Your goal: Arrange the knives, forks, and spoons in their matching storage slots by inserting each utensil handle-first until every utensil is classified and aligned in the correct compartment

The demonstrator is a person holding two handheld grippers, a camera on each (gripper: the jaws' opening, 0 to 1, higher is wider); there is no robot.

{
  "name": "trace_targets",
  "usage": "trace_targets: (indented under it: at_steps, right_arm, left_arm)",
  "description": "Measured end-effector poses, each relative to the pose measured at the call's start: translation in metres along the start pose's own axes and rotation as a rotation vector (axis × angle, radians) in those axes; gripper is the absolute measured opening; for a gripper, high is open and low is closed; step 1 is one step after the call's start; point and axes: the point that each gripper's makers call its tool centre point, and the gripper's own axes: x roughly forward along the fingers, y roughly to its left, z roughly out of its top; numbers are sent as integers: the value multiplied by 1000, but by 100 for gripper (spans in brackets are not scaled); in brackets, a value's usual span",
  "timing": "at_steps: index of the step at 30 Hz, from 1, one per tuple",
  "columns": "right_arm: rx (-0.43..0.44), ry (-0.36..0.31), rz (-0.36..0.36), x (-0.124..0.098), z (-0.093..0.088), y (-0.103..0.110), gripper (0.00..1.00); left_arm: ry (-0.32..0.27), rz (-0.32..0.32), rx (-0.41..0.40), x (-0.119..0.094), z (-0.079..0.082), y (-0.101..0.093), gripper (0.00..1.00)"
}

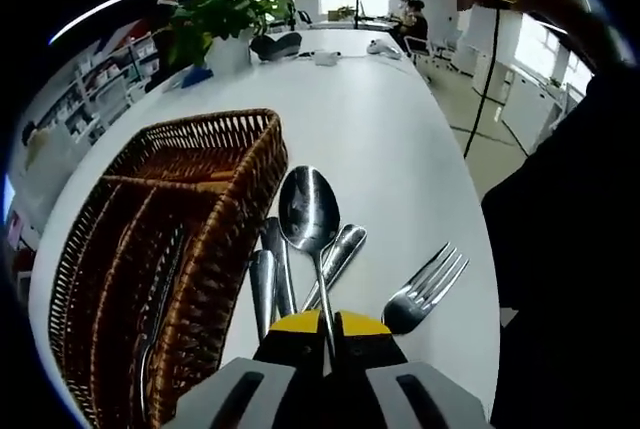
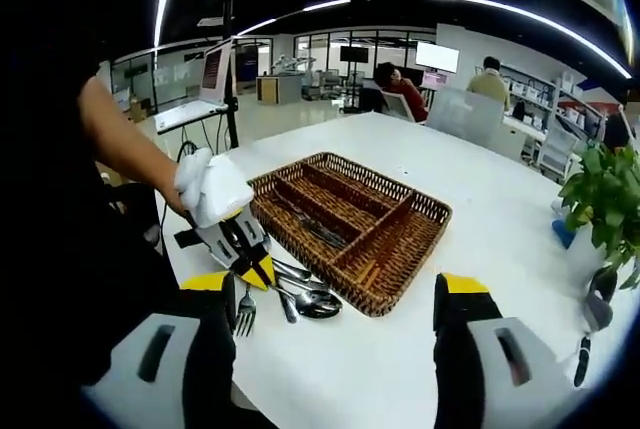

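Spoon (image 1: pixel 310 211) of shiny steel, bowl up and away from the camera, is pinched by its thin handle between the pressed-together yellow-tipped jaws of the left hand-held gripper (image 1: pixel 327 327). Under and beside it on the white counter (image 1: pixel 380 129) lie three more steel handles (image 1: pixel 275 279), fanned together, and one fork (image 1: pixel 425 289) with its tines pointing away; which utensils the handles belong to cannot be told. Just left of them, touching or nearly so, stands one brown wicker tray (image 1: pixel 215 239) with long compartments and a cross slot at its far end; at least one utensil (image 1: pixel 160 299) lies in a long slot. In the right gripper view the right hand-held gripper (image 2: pixel 335 314) hangs spread wide and holds nothing, near the tray's corner. One potted plant (image 1: pixel 215 19) stands farther along the counter.
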Motion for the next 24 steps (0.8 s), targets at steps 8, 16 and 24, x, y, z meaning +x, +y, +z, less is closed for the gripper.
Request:
trace_targets:
  at_steps: [8, 16, 24]
  right_arm:
    - [1, -1, 0, 0, 1, 0, 82]
    - [-3, 2, 9, 0, 2, 2, 82]
    - [29, 10, 15, -2, 1, -1, 88]
  left_arm:
    - [-43, 16, 19, -8, 6, -1, 0]
    - [-55, -55, -42, -23, 12, -5, 0]
    - [-39, -84, -14, -40, 14, -1, 0]
